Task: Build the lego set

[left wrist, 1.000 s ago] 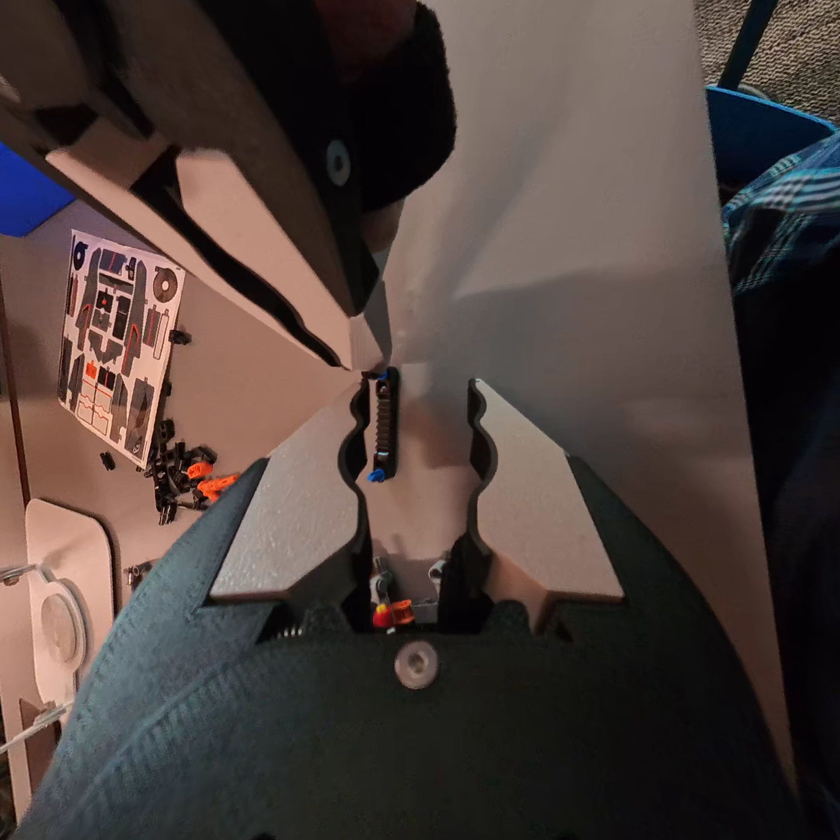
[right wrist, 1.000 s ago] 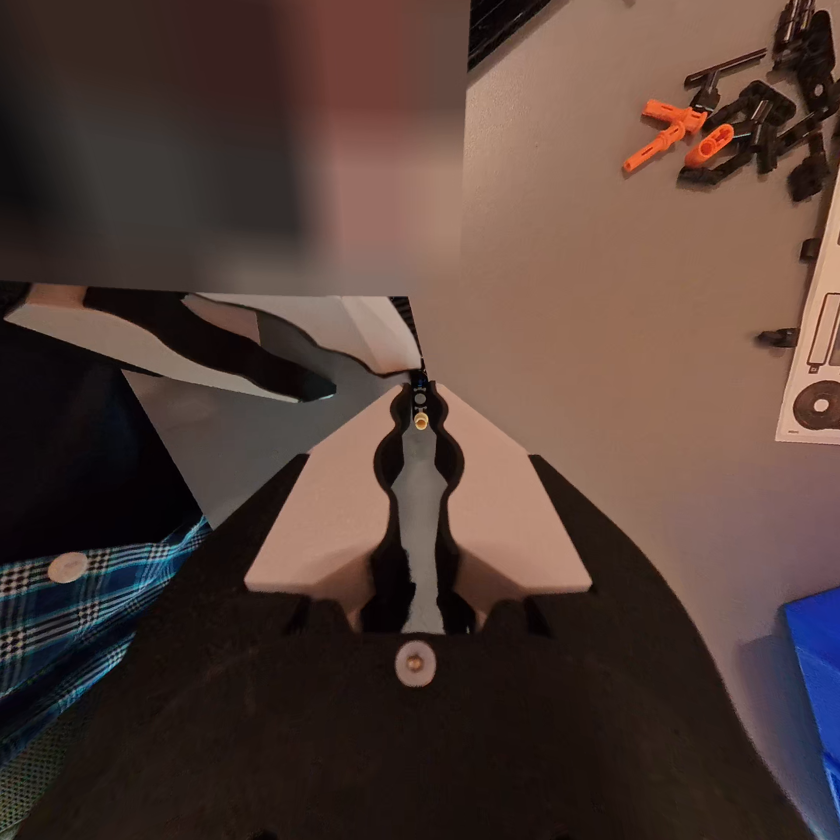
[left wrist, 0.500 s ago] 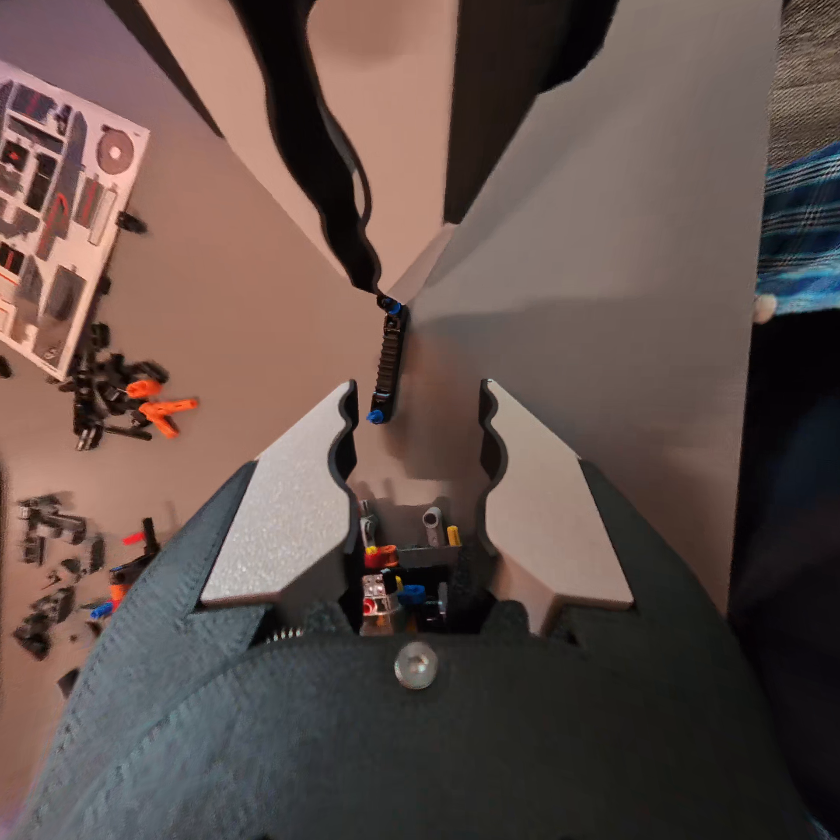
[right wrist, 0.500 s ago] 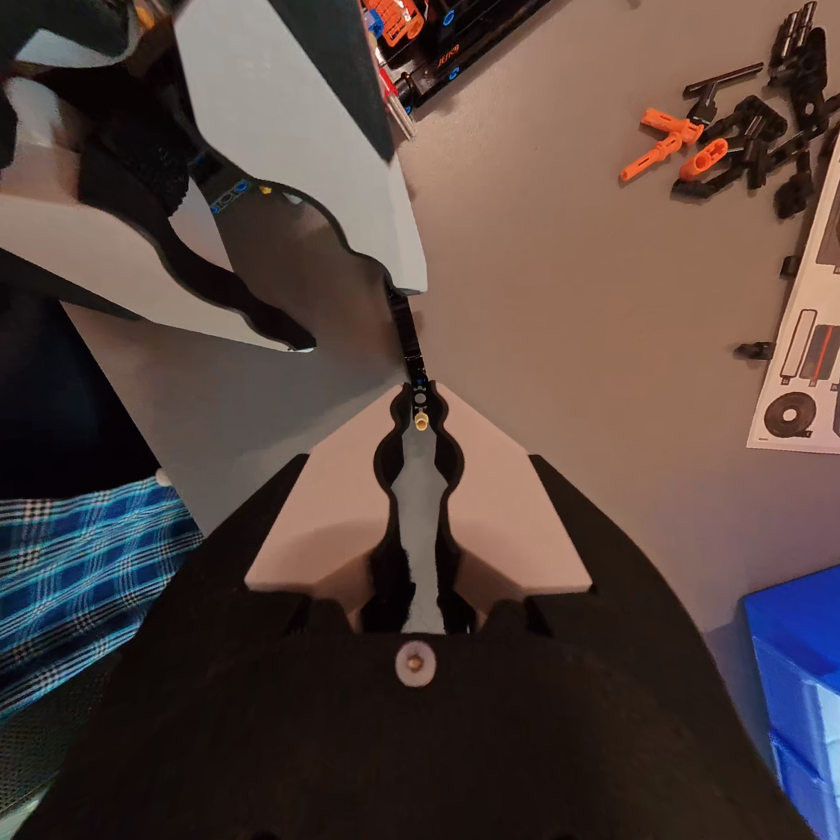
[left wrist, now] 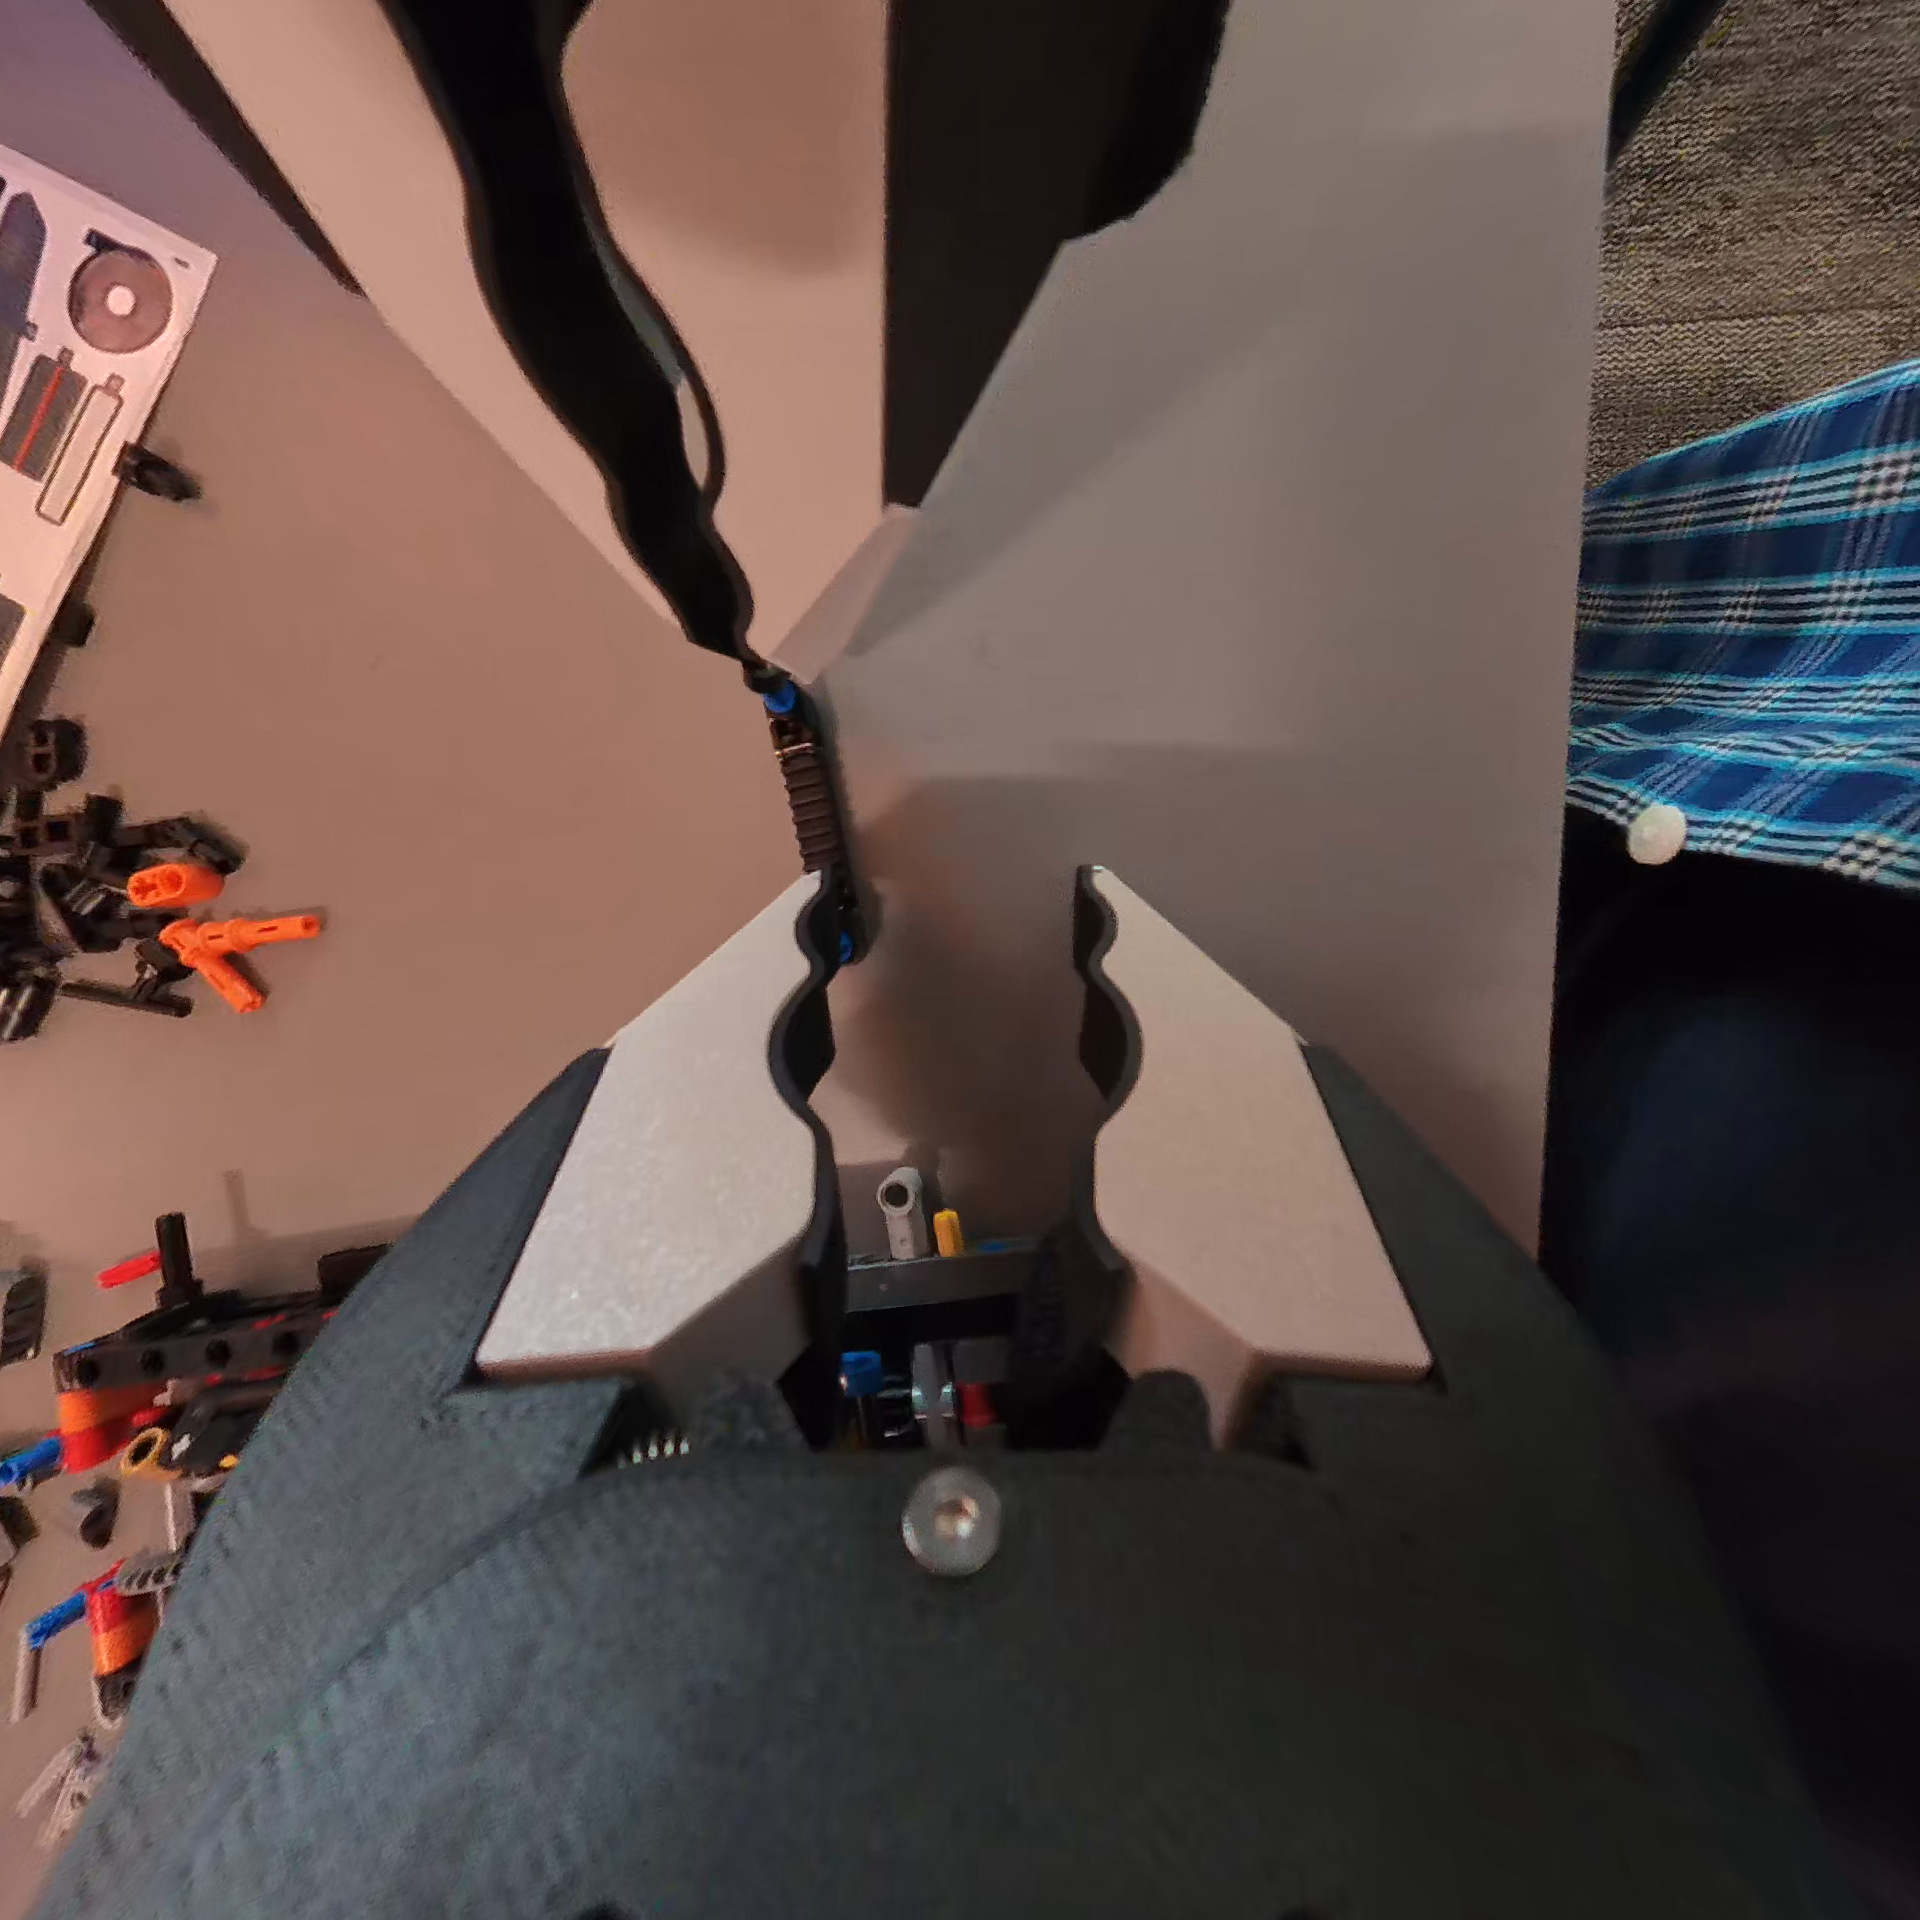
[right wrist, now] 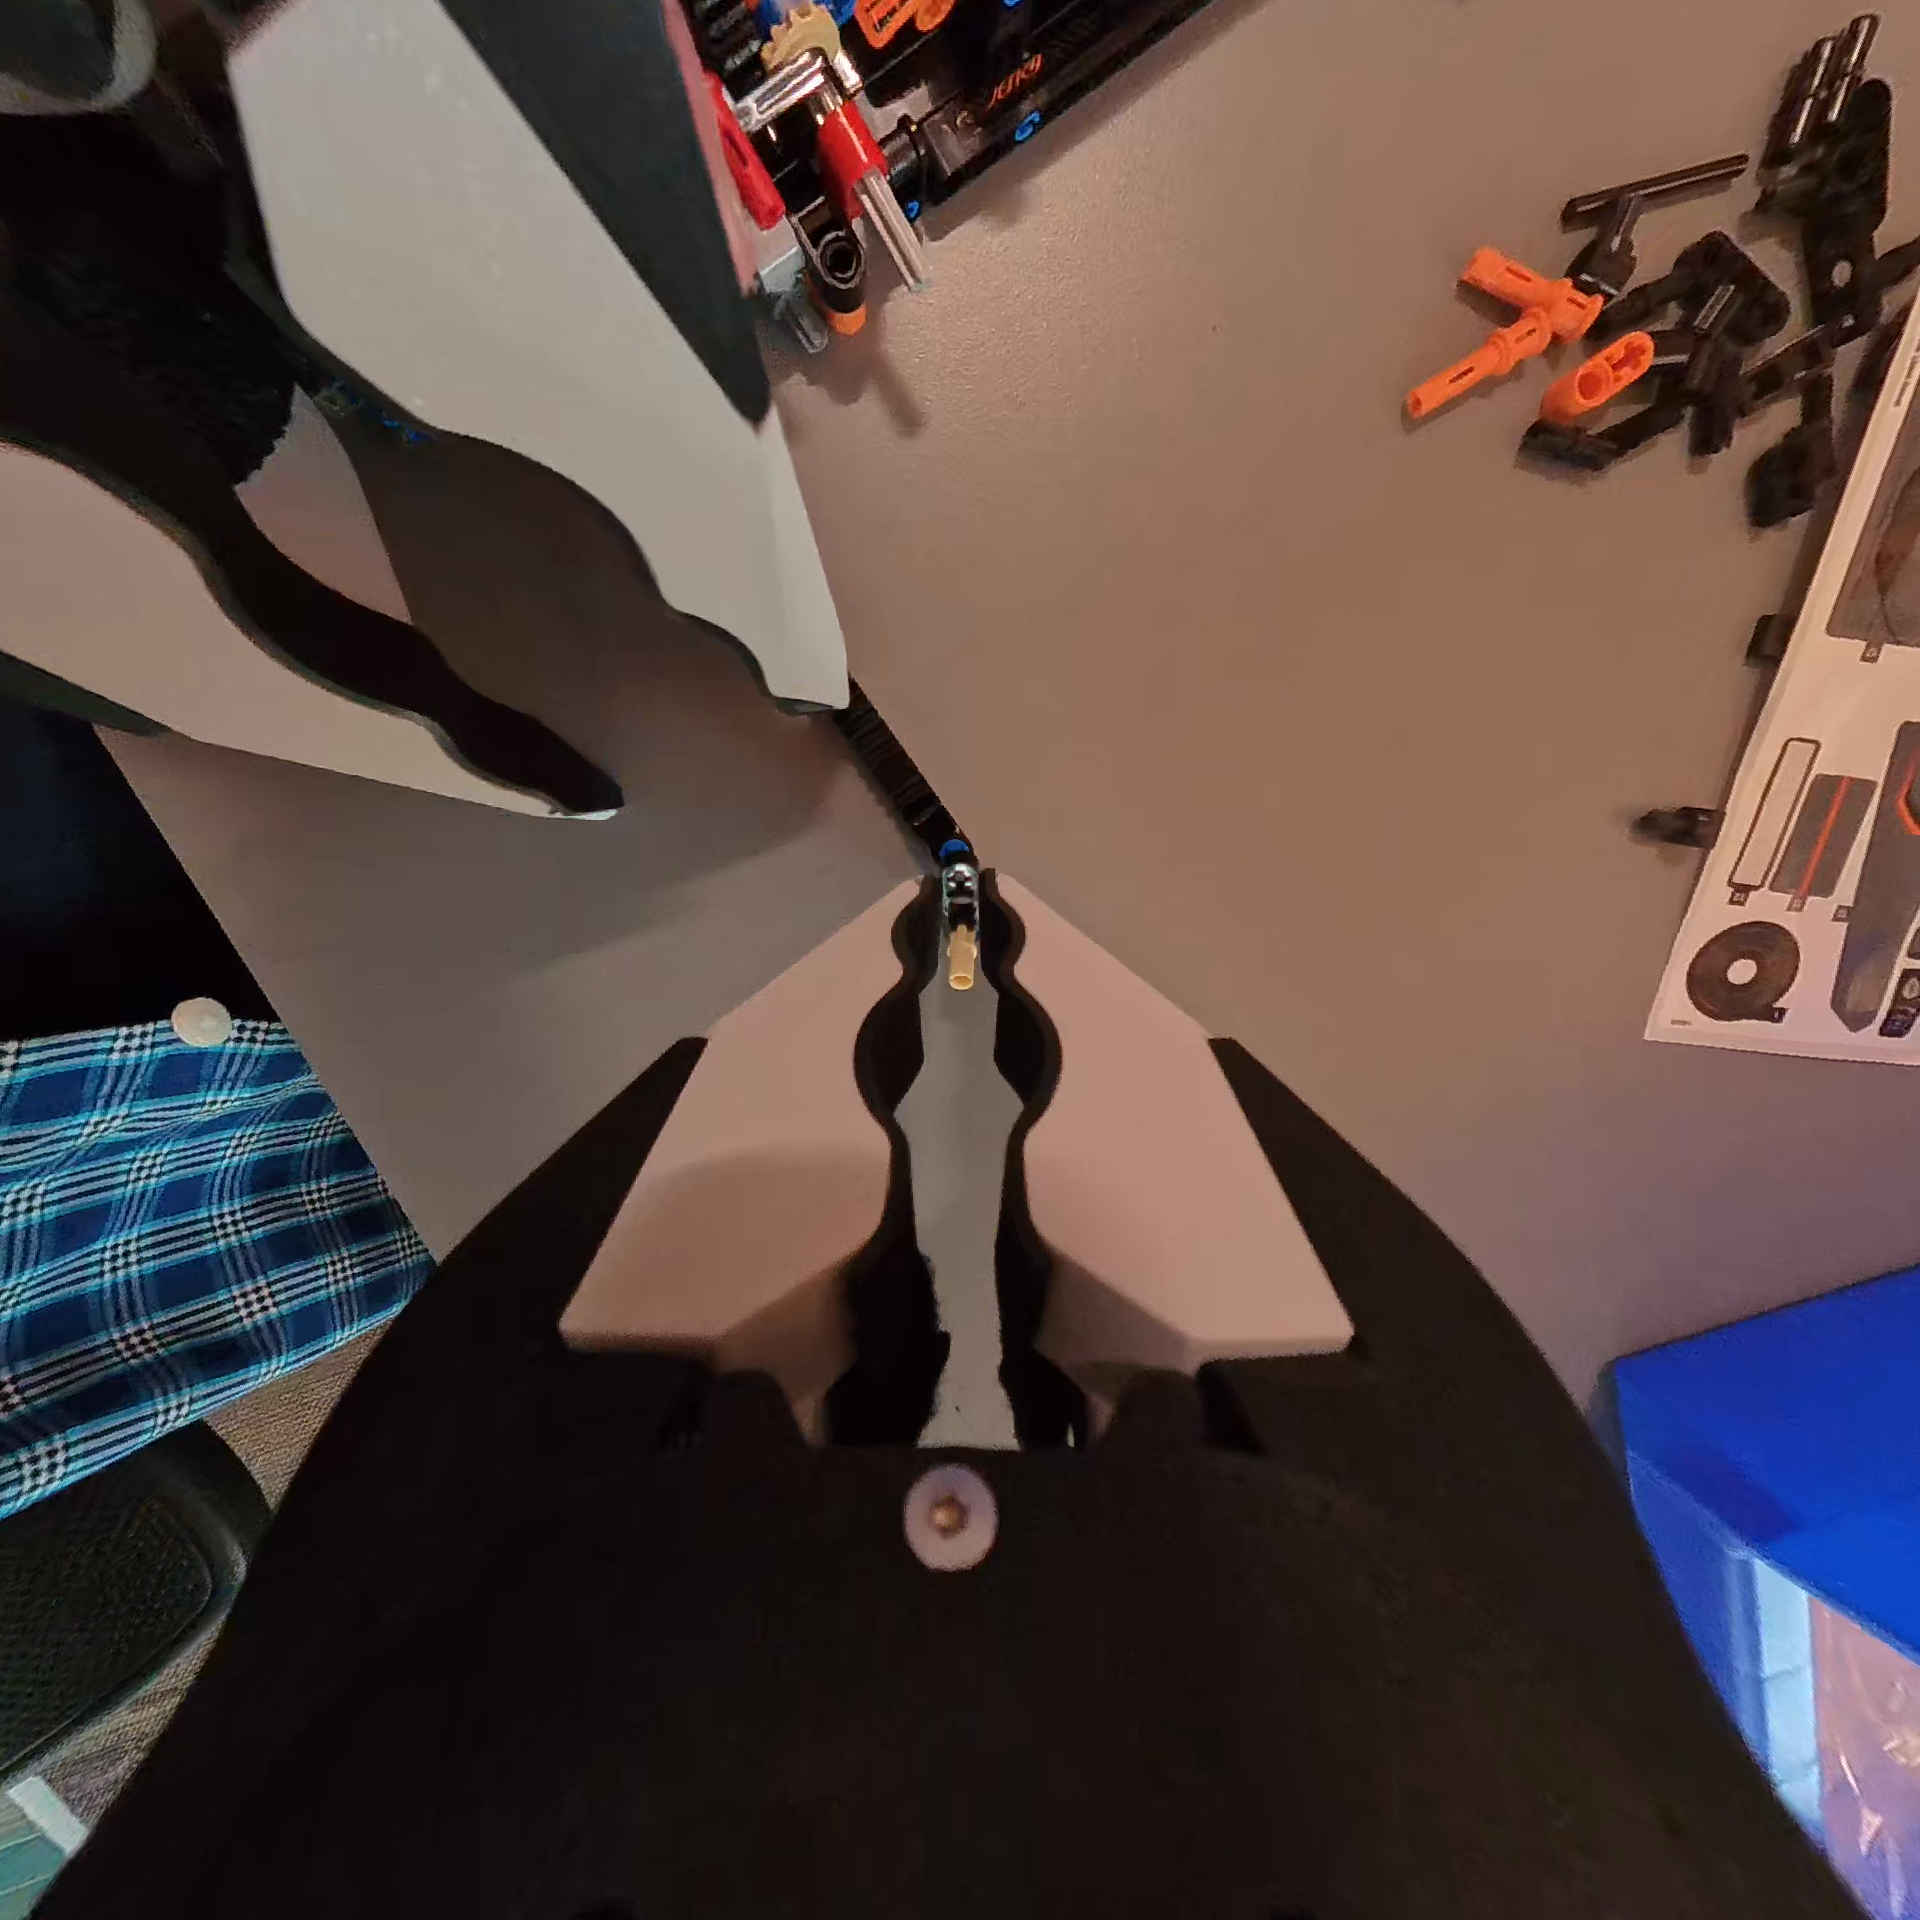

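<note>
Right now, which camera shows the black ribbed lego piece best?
The left wrist view: the black ribbed piece shows most of its length, ridges visible, between both grippers. The right wrist view shows it foreshortened and darker, its end pinched in the right gripper.

Right gripper point(right wrist: 961, 914) pinching black toothed beam point(right wrist: 902, 774), left gripper point(right wrist: 717, 748) alongside

Grey tabletop point(left wrist: 436, 727) with scattered parts

Black-and-orange loose pieces point(right wrist: 1662, 332), a sticker sheet point(right wrist: 1808, 831) and a part-built model point(right wrist: 894, 94) lie on it.
</note>
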`<control>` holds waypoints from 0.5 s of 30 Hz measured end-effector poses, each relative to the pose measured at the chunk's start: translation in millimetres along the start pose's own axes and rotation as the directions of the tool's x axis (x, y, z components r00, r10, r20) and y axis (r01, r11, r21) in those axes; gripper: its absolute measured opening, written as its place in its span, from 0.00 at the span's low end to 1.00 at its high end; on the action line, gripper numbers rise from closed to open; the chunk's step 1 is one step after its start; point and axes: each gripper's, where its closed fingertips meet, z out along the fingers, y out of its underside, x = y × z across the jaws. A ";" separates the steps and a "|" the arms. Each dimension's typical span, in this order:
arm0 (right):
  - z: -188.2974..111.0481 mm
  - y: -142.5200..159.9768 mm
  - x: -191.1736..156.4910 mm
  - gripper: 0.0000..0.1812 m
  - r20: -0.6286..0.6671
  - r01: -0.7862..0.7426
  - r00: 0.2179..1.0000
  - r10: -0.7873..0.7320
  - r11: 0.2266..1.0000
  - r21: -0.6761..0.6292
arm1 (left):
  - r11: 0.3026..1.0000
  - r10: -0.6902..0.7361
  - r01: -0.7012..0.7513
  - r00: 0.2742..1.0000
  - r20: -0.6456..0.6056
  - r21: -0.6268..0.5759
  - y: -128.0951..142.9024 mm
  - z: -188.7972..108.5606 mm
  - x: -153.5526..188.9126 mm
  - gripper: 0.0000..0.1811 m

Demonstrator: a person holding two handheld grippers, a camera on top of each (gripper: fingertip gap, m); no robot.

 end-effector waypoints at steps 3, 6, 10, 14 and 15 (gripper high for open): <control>1.0 0.6 -0.4 0.02 0.000 -0.005 1.000 0.005 1.000 0.001 | 0.999 0.035 -0.035 0.999 0.013 0.026 -1.0 -2.9 0.1 0.28; 1.6 1.0 -0.9 0.02 0.006 -0.011 1.000 0.011 1.000 0.009 | 0.993 0.085 -0.087 0.996 0.025 0.085 -12.4 -8.6 0.6 0.33; 1.5 0.9 -1.0 0.02 0.008 -0.011 1.000 0.011 1.000 0.020 | 0.986 0.158 -0.160 0.987 0.041 0.050 -11.3 -0.1 -2.7 0.41; 1.5 0.7 -1.2 0.02 0.015 -0.022 1.000 0.021 0.999 0.038 | 0.977 0.201 -0.203 0.979 0.033 0.070 -17.8 1.5 1.7 0.42; 1.3 1.1 -1.1 0.02 0.015 -0.021 1.000 0.020 0.999 0.038 | 0.977 0.206 -0.207 0.978 0.029 0.057 -16.8 3.5 1.2 0.43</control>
